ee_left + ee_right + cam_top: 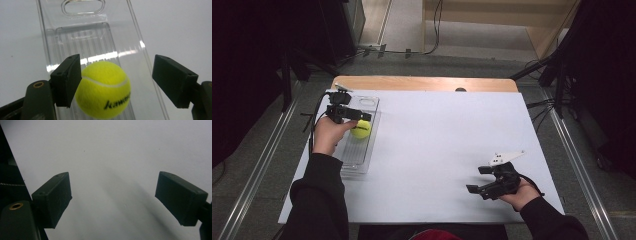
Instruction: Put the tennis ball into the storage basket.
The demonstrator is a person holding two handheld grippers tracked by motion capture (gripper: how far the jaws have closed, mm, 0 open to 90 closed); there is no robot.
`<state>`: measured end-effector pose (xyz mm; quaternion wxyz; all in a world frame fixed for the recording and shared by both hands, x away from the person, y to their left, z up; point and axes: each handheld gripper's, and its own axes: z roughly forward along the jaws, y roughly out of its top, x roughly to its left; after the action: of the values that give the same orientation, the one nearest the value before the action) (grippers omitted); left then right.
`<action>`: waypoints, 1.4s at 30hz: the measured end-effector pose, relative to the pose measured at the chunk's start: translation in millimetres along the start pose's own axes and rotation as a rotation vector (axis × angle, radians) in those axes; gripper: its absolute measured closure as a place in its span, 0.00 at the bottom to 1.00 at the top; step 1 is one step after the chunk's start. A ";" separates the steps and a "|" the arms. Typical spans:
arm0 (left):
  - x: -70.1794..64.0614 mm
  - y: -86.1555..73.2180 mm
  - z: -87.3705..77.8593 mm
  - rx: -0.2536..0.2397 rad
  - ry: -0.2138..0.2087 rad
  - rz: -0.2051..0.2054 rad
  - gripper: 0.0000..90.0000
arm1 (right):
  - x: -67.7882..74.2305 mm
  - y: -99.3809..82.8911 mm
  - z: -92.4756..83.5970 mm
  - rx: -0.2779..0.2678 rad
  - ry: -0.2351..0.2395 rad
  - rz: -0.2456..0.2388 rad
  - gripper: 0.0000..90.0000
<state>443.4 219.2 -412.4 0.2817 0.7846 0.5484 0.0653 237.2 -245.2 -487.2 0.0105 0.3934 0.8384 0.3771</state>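
The left gripper [116, 82] stands open around the tennis ball [103, 90] in the clear tray [147, 67]; released, the ball could roll. The right gripper [113, 202] gapes empty.

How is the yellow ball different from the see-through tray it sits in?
The tennis ball is round and bright yellow-green; the tray is long, flat and clear, so the white table shows through it. The ball looks fuzzy with a white seam and black letters; the tray is shiny, ribbed, with a handle hole at one end. Both lie at the table's left side by the left gripper.
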 end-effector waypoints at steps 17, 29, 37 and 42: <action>-10.8 8.4 -20.9 -0.053 -0.054 0.013 0.25 | -0.9 -0.1 -0.2 -0.001 -0.001 0.004 0.13; -26.7 11.0 -20.1 -0.037 -0.110 0.058 0.25 | -0.1 -0.8 -1.1 -0.001 -0.003 -0.001 0.13; -36.5 10.2 -17.1 -0.034 -0.142 0.081 0.25 | -0.1 0.5 -0.1 -0.004 0.002 -0.004 0.13; -42.9 8.7 -11.5 -0.009 -0.144 0.100 0.25 | -0.3 1.9 0.8 -0.002 0.004 -0.007 0.13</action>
<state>429.1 182.9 -389.5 0.3206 0.8123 0.4866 0.0252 238.9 -244.1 -486.7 0.0106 0.3895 0.8395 0.3786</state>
